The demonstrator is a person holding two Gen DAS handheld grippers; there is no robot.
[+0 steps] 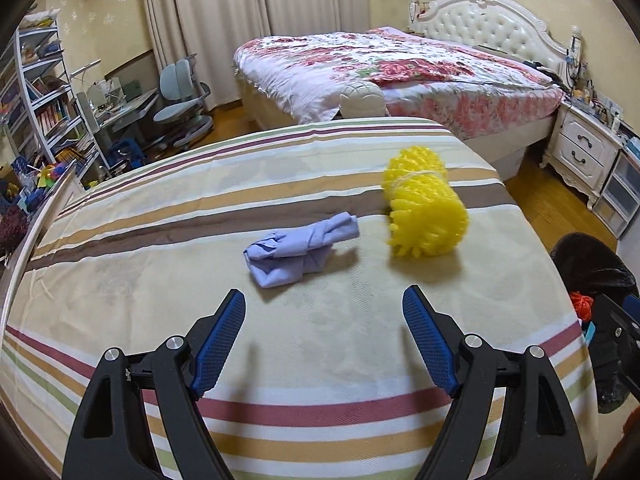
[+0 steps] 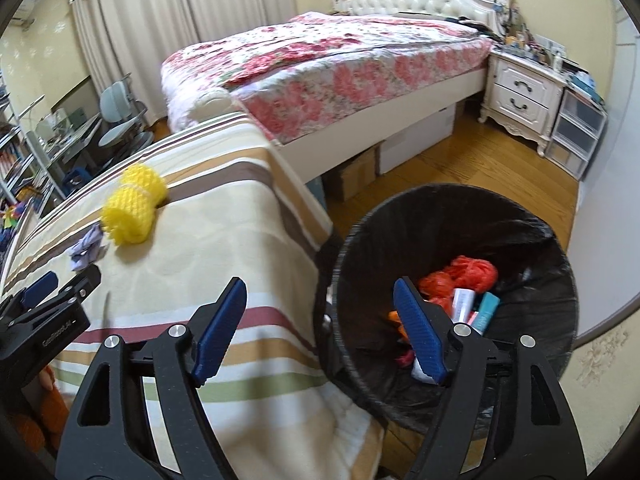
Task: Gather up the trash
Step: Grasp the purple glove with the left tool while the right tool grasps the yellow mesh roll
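Two grippers were in view, both spread wide with nothing between their blue pads. The left gripper hovered over the striped bedspread, its jaws aimed at a crumpled lilac cloth lying just beyond the fingertips. A yellow spiky foam net roll sat near the cloth, on its far right side, apart from it. The right gripper hung at the bedspread's right edge, one finger over the fabric and the other over the black-lined trash bin standing on the wooden floor just beside the bedspread. Inside the bin lay a red plastic bag and a few small tubes.
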